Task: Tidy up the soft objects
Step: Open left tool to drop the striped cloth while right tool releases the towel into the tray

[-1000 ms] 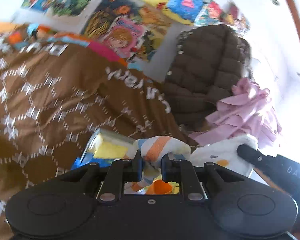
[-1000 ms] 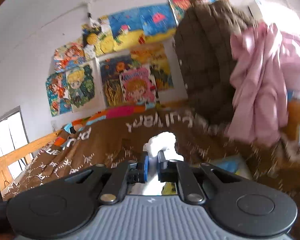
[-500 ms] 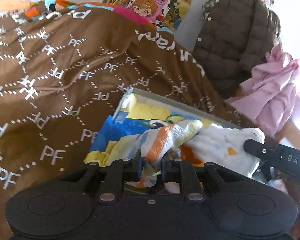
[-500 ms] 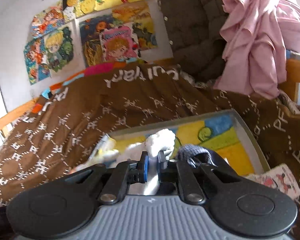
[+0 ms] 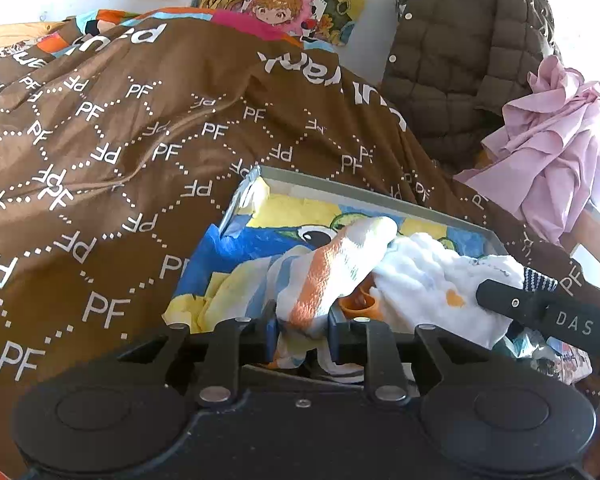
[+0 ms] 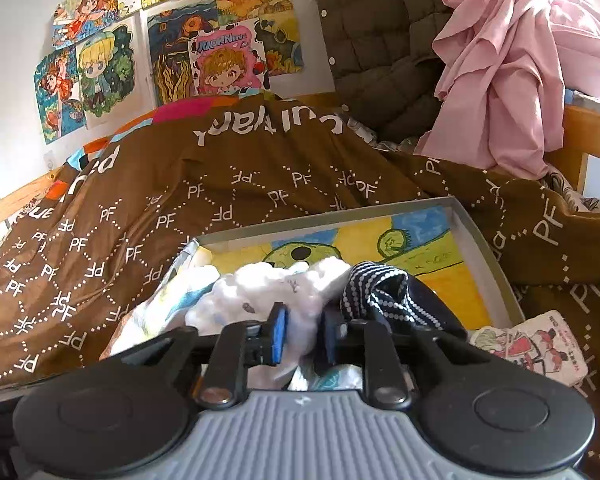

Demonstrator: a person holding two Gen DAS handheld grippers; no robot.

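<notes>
We see a bedroom wall hung with bright cartoon drawings (image 6: 228, 60), and below it a bed under a brown blanket (image 5: 120, 152) printed with white "PF" letters. A quilted brown jacket (image 5: 460, 60) and a pink garment (image 6: 512, 68) hang at the far right of the bed.

On the blanket lies a shallow grey tray (image 6: 488, 256) whose floor carries a yellow, blue and green drawing. Soft things are gathered at its near end.

Our left tongs (image 5: 302, 334) are clamped on a white sock with an orange stripe (image 5: 332, 272), which rises from between the fingers and leans right over the tray, its toe touching a white fluffy cloth (image 5: 428, 276). That cloth lies in the tray's near right part and shows a small orange mark.

Our right tongs (image 6: 302, 336) are pinched on this same white fluffy cloth (image 6: 276, 288), with blue pads showing on the inner faces of the fingers. Just right of them, touching the cloth, sits a dark blue sock with white dotted stripes (image 6: 384, 292), also inside the tray. A small printed cloth with red figures (image 6: 536, 348) lies on the blanket outside the tray's near right corner.

In the left wrist view, the right tongs reach in from the right edge, lying against the white cloth.
</notes>
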